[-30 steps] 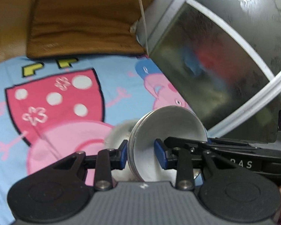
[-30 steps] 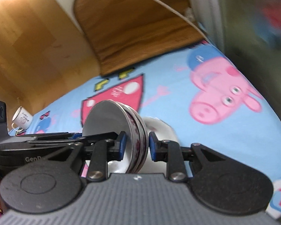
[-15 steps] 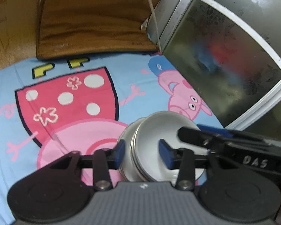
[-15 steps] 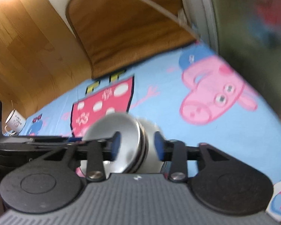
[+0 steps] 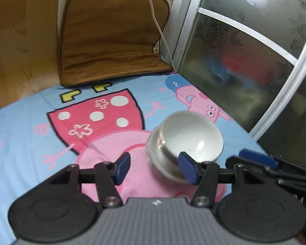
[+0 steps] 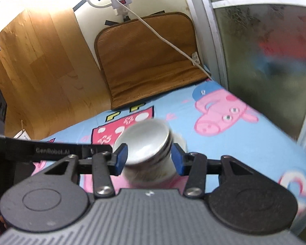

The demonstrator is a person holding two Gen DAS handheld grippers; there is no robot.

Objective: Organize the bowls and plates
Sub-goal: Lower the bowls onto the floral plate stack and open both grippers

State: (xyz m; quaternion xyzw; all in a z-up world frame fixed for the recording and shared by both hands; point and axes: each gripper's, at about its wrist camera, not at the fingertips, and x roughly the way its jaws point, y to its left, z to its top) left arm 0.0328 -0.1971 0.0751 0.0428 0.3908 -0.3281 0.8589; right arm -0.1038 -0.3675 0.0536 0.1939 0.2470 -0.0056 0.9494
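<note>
A tilted stack of round, glossy bowls (image 5: pixel 185 140) rests on the cartoon sheet (image 5: pixel 30 143); both the left gripper (image 5: pixel 155 168) and the right gripper (image 6: pixel 150 158) have just been opening, pads clear of it.

Each wrist camera looks forward and down along its own fingers, close above the cartoon sheet (image 5: pixel 40 143). Both views share the stacked bowls (image 5: pixel 185 140), brown cushion (image 6: pixel 151 61) and frosted glass door (image 5: pixel 244 61).

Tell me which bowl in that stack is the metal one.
The top bowl: it is silvery grey with a shiny metallic rim, and it sits tilted inside the white ceramic bowl beneath it.
</note>
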